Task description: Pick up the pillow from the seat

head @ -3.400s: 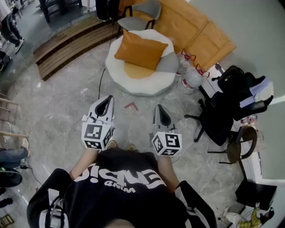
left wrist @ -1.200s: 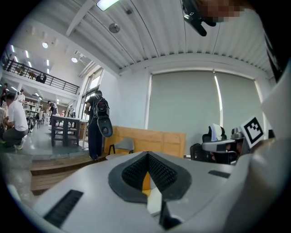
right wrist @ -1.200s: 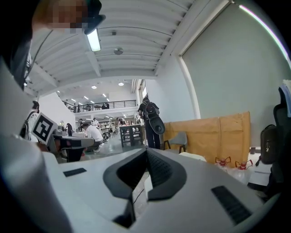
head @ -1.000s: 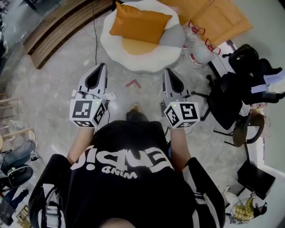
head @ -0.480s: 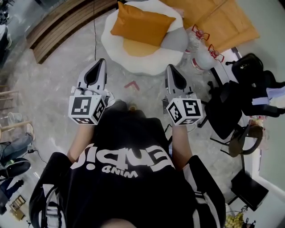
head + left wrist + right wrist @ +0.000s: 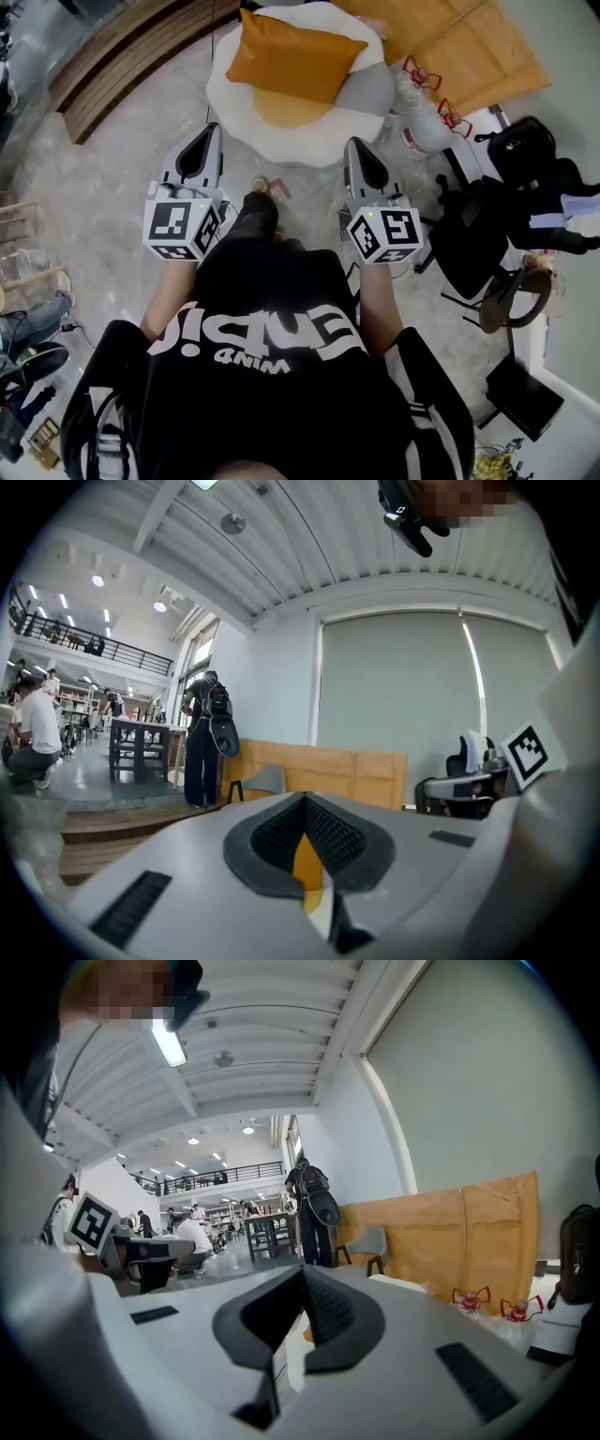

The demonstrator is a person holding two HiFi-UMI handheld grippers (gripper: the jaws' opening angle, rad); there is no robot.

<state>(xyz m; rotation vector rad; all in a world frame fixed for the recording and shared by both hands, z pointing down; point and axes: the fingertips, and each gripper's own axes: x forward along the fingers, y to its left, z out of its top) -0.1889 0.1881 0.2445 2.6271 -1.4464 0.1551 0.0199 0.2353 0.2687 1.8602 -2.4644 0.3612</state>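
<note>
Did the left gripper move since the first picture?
Yes. The left gripper has come forward, toward the round white seat; its tip is now close beside the seat's rim.

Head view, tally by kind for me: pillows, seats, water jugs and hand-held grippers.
Orange pillow: 1
Round white seat: 1
Water jugs: 2
Hand-held grippers, both shut and empty: 2
Total: 6
</note>
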